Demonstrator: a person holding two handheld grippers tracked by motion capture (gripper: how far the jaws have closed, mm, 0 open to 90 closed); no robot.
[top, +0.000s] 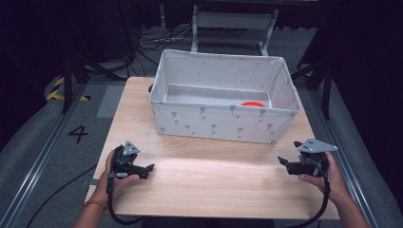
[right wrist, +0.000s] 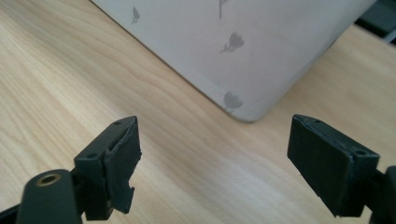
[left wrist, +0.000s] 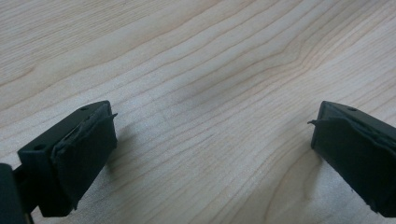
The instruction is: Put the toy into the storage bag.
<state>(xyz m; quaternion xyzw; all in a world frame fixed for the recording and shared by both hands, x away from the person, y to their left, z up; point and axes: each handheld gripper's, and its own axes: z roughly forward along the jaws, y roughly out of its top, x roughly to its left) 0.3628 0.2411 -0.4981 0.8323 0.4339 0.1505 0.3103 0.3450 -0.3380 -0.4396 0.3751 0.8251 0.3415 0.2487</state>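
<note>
Fabric of the white bin (top: 223, 124), printed with small grey flowers, looks soft and thin, so its wall could be buckled or the whole bin shoved across the wooden table (top: 209, 180) if it were nudged by a gripper coming in low. The near corner of the bin (right wrist: 243, 112) is seen close ahead of the right gripper (right wrist: 212, 154), so a snag there is judged the likeliest fault. An orange-red object (top: 253, 103), mostly hidden by the front wall, lies inside at the bin's right; reaching it blind could be misjudged. The bin stands at the table's far middle. Both grippers are held near the table's front edge, well apart: the left gripper (left wrist: 210, 149) with jaws spread wide over bare wood, the right likewise spread, nothing between either pair.
</note>
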